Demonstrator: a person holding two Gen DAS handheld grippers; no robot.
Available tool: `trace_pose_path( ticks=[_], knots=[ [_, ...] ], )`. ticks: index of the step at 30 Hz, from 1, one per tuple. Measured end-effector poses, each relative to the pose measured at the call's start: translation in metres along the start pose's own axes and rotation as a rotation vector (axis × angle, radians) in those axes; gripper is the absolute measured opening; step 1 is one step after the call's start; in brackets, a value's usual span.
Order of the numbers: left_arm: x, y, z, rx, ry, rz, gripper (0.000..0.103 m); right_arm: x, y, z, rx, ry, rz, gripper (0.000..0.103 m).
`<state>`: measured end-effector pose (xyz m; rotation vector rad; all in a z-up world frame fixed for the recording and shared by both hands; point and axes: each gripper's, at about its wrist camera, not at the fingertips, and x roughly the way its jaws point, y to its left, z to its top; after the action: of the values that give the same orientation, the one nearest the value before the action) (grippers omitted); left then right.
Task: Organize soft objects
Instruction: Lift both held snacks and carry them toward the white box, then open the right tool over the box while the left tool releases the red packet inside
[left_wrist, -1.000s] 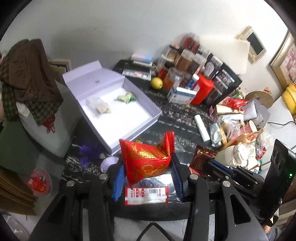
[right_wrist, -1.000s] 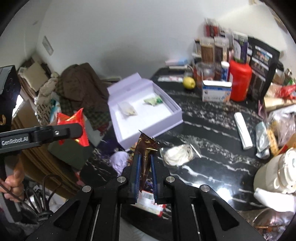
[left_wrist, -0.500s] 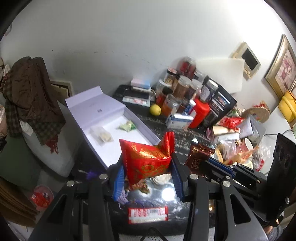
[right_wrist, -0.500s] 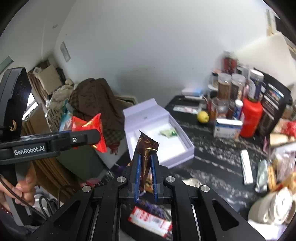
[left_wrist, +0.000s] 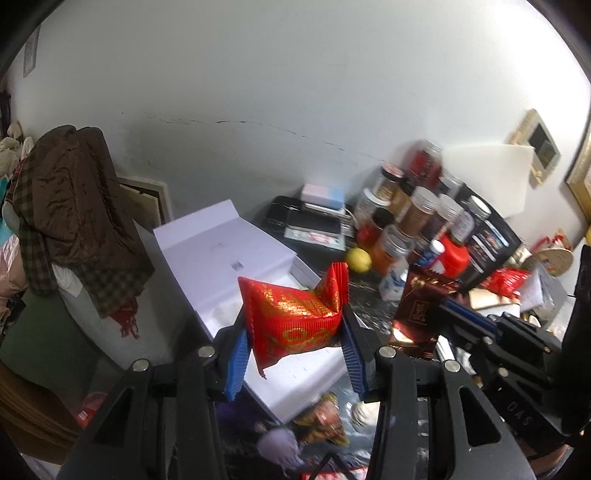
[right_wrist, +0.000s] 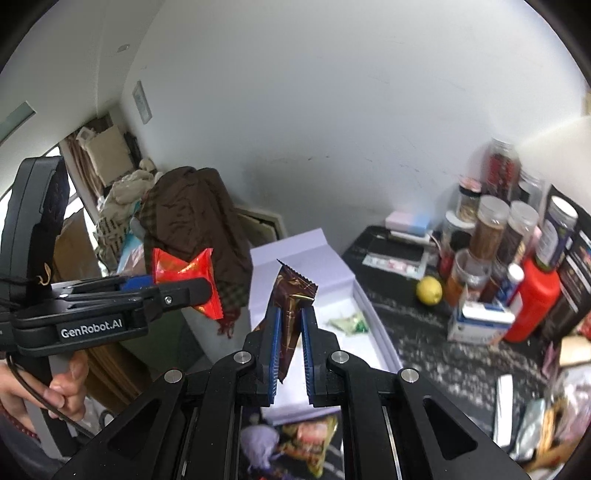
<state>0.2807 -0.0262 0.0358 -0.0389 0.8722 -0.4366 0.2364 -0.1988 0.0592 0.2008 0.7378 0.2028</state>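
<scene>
Clutter of jars (left_wrist: 424, 214) crowds black marble counter (right_wrist: 424, 350) beneath white wall (left_wrist: 295, 92).

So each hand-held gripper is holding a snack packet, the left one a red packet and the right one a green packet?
Nearly. The right hand-held gripper holds a dark brown packet, not green, as the right wrist view shows. The left hand-held gripper does hold the red packet.

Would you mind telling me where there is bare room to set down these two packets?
The white floor of the open box is mostly bare around a small green packet. Dark countertop shows between box and lemon. The jars and red bottle crowd the right.
</scene>
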Motion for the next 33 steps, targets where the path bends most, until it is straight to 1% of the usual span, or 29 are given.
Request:
trace_pose_path(
  ticks=[5, 9, 15, 20, 25, 27, 29, 33],
  knots=[
    [0.033, 0.018, 0.011, 0.000, 0.006, 0.028, 0.044, 0.037, -0.008, 0.018, -0.024, 0.004, -0.009, 0.011],
    [0.069, 0.031, 0.012, -0.006, 0.044, 0.046, 0.044, 0.069, -0.015, 0.023, -0.035, 0.035, -0.014, 0.011],
    [0.122, 0.039, 0.007, -0.010, 0.113, 0.076, 0.044, 0.123, -0.032, 0.018, -0.032, 0.094, -0.029, 0.011],
    [0.156, 0.041, 0.001, -0.010, 0.146, 0.100, 0.044, 0.163, -0.046, 0.006, -0.031, 0.160, -0.044, 0.011],
    [0.184, 0.041, -0.007, -0.002, 0.194, 0.145, 0.044, 0.185, -0.056, -0.004, -0.024, 0.194, -0.057, 0.011],
    [0.189, 0.040, -0.008, 0.003, 0.197, 0.153, 0.044, 0.190, -0.060, -0.008, -0.023, 0.208, -0.064, 0.011],
    [0.193, 0.039, -0.010, 0.014, 0.195, 0.180, 0.045, 0.195, -0.063, -0.011, -0.025, 0.221, -0.074, 0.011],
    [0.199, 0.040, -0.010, 0.007, 0.216, 0.192, 0.046, 0.200, -0.069, -0.016, -0.023, 0.247, -0.094, 0.012]
  ],
)
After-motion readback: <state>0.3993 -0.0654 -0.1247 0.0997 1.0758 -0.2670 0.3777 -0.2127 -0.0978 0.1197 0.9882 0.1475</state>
